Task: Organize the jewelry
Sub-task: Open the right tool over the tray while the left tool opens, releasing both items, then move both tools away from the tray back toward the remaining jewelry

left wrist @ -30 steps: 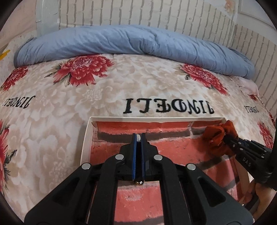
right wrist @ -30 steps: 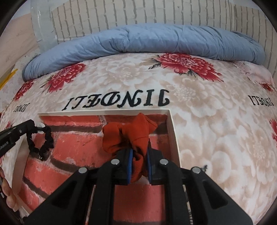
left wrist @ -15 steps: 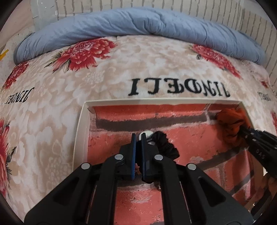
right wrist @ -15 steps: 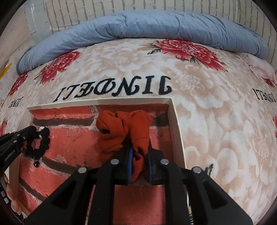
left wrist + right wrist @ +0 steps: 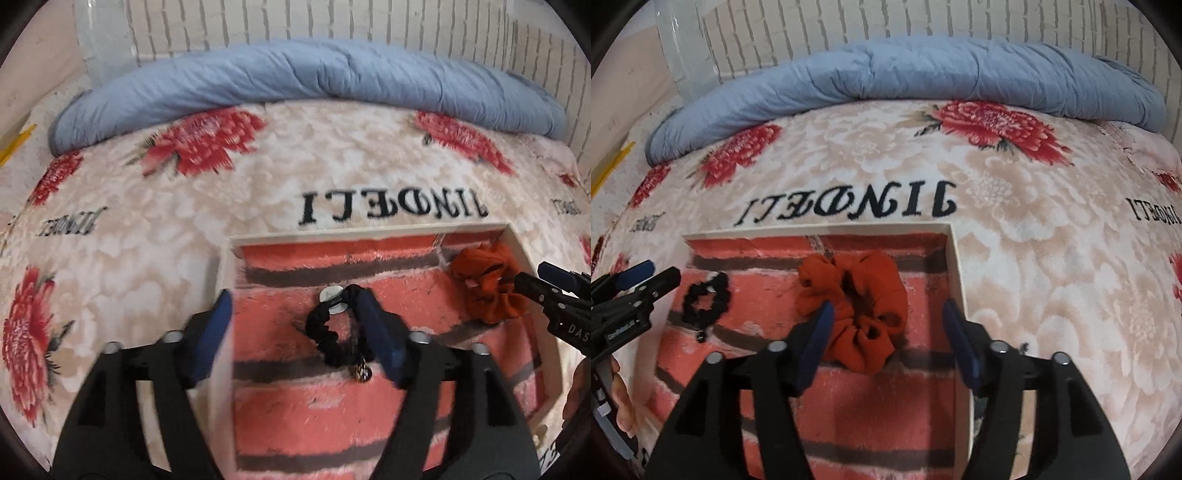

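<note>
Both claws are letting go at once here. A second ago the left gripper [image 5: 295,325] was pinched shut on the thin black scrunchie with the little metal charm [image 5: 334,332], and the right gripper [image 5: 886,332] was clamped on the rust-orange fabric scrunchie [image 5: 857,310]. Now both sets of jaws are opening wide, and each scrunchie lies loose on the brick-print lining of the shallow white-rimmed box [image 5: 955,258], between the pads but not pinched by them. So I'd call both drops done: black one toward the box's left, orange one up in the far right corner.

The left wrist view is the only one where you can make out the charm and a small white disc [image 5: 330,295] at the black scrunchie's top end. It's touching it; can't tell if it's attached.

The right wrist view shows the orange one fully opened out as a ring, plus fingers of the person's hand [image 5: 622,402] low at the left edge. Everything sits on the cream fleece blanket with red flowers [image 5: 1052,258].
</note>
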{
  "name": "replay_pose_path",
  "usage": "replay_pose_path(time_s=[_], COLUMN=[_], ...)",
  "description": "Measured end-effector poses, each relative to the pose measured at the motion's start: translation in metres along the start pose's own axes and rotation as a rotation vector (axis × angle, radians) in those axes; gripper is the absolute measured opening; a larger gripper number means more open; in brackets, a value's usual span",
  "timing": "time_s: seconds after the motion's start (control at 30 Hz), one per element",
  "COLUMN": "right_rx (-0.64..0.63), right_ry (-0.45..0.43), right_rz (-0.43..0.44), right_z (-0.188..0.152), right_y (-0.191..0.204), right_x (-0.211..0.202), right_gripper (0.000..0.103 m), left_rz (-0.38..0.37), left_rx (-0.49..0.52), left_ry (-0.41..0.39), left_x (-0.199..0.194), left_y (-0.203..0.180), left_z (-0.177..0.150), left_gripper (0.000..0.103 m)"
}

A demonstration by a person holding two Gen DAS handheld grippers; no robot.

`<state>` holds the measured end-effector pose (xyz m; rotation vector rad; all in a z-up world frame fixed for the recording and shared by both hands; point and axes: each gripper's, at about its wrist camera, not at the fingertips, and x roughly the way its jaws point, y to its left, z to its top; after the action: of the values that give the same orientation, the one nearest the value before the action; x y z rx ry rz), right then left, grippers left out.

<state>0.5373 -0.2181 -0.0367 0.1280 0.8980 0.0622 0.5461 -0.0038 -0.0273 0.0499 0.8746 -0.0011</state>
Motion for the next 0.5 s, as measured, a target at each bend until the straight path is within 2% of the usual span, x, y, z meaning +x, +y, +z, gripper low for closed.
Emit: replay_pose_path(time_s=[0.03, 0.1, 0.23, 0.37, 0.5], right_rx=[0.003, 0.004, 0.0, 0.021, 0.064], right_ry=[-0.016, -0.051, -0.086, -0.109, -0.113], right_rz=[-0.005, -0.019, -0.067, -0.118, -0.164], right_z=[0.0, -0.003, -0.009, -0.019, -0.032], right_y=[-0.001, -0.002, -0.005, -0.014, -0.024], right_x=[-0.007, -0.024, -0.05, -0.074, -0.089], right_gripper=[0.08, 0.085, 0.093, 0.094, 0.094], left_rz=[-0.003, 0.0, -0.008, 0.009, 0.035], left_rx=[-0.004, -0.015, -0.055, -0.08, -0.085], left_ry=[-0.036, -0.082, -0.113, -0.148, -0.15], left_x=[-0.014, -0.035, -0.065, -0.091, -0.109], left_y=[0.004, 0.012, 0.029, 0.044, 0.053], left_z=[-0.001, -0.003, -0.007, -0.016, -0.031], left_gripper=[0.087, 0.097, 0.098, 0.098, 0.098])
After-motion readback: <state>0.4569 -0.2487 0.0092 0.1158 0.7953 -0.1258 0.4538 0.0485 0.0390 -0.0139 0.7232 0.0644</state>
